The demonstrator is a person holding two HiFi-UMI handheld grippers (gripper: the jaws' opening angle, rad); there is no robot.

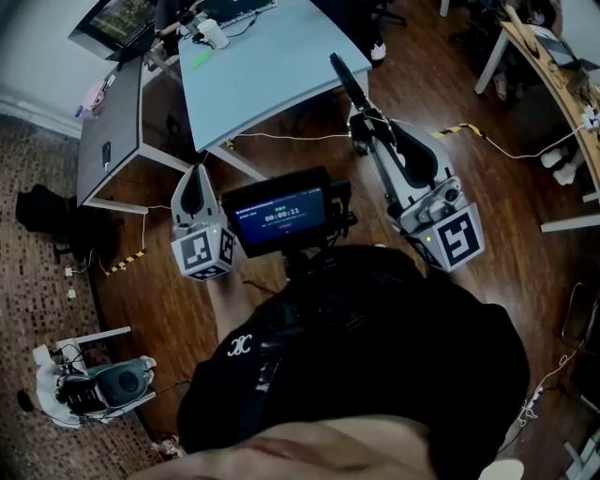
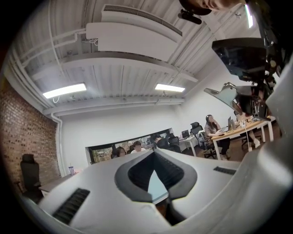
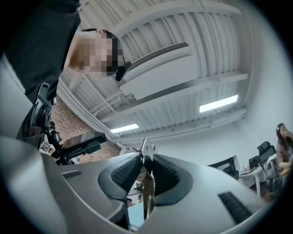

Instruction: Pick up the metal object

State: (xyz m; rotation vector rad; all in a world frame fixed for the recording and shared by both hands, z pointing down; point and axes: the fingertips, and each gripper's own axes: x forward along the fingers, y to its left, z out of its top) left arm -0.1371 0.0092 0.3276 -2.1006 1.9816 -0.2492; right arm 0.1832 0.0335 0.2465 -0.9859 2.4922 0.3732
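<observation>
In the right gripper view a thin shiny metal object (image 3: 147, 187) stands upright between the ribbed black pads of my right gripper (image 3: 145, 157), which is shut on it; its tip pokes out past the fingertips. The head view shows the right gripper (image 1: 367, 120) raised at the right of centre, angled upward, with a dark slender piece of the metal object (image 1: 345, 79) sticking out beyond it. At the left of centre my left gripper (image 1: 194, 187) is held level over the floor. Its jaws (image 2: 153, 153) meet at the tips with nothing between them.
A light blue table (image 1: 262, 66) stands ahead, with a grey desk (image 1: 108, 141) and a monitor (image 1: 117, 19) to its left. A small screen (image 1: 281, 217) sits between the grippers. Cables and striped tape (image 1: 455, 129) lie on the wood floor. A white device (image 1: 94, 384) sits at lower left.
</observation>
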